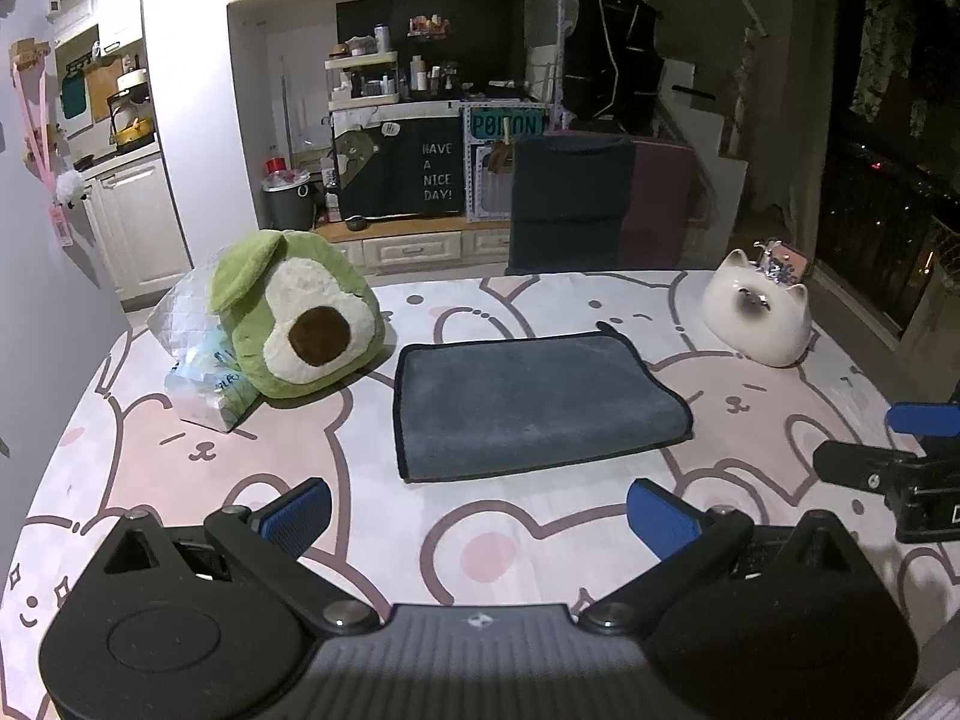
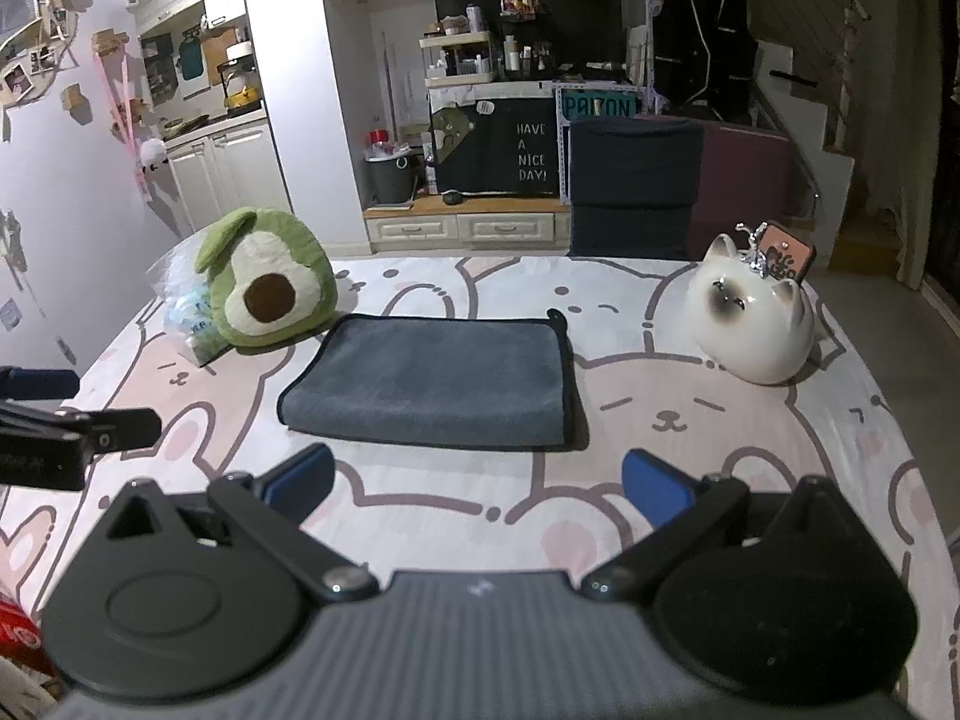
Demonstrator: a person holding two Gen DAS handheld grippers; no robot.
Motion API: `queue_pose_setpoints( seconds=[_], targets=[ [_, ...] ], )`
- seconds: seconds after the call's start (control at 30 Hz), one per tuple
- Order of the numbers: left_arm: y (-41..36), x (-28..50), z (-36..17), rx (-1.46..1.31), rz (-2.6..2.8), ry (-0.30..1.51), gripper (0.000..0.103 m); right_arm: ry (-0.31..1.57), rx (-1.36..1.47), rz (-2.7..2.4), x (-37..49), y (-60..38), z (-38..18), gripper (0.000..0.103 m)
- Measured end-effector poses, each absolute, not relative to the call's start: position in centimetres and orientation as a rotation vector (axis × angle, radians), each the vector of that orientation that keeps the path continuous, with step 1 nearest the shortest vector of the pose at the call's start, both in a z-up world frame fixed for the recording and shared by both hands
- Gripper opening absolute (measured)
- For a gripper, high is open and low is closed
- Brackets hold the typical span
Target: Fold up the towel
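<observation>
A grey-blue towel [image 1: 534,405] lies folded into a flat rectangle on the bunny-print tablecloth [image 1: 180,468]; it also shows in the right wrist view [image 2: 432,381]. My left gripper [image 1: 480,516] is open and empty, held just short of the towel's near edge. My right gripper [image 2: 477,483] is open and empty, also just short of the near edge. The right gripper's body [image 1: 900,468] shows at the right edge of the left wrist view, and the left gripper's body [image 2: 60,426] shows at the left edge of the right wrist view.
A green avocado plush [image 1: 294,318] and a plastic bag [image 1: 204,378] sit left of the towel. A white ceramic cat [image 1: 759,315] stands at the far right. A dark chair [image 1: 570,204] stands behind the table. Cabinets and shelves line the back wall.
</observation>
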State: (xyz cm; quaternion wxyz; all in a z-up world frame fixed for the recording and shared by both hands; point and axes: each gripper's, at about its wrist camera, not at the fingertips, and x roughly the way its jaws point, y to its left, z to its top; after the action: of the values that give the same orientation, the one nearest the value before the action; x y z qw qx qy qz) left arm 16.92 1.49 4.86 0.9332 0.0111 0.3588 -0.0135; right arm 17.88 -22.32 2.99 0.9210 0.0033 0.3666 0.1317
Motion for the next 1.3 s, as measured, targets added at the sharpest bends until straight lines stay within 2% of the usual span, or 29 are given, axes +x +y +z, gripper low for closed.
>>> queue_pose_setpoints(
  seconds=[1.3],
  targets=[
    [1.0, 7.7, 3.9, 0.018, -0.083, 0.67, 0.103, 0.693, -0.025, 0.294, 9.0, -23.9, 3.5, 0.103]
  ],
)
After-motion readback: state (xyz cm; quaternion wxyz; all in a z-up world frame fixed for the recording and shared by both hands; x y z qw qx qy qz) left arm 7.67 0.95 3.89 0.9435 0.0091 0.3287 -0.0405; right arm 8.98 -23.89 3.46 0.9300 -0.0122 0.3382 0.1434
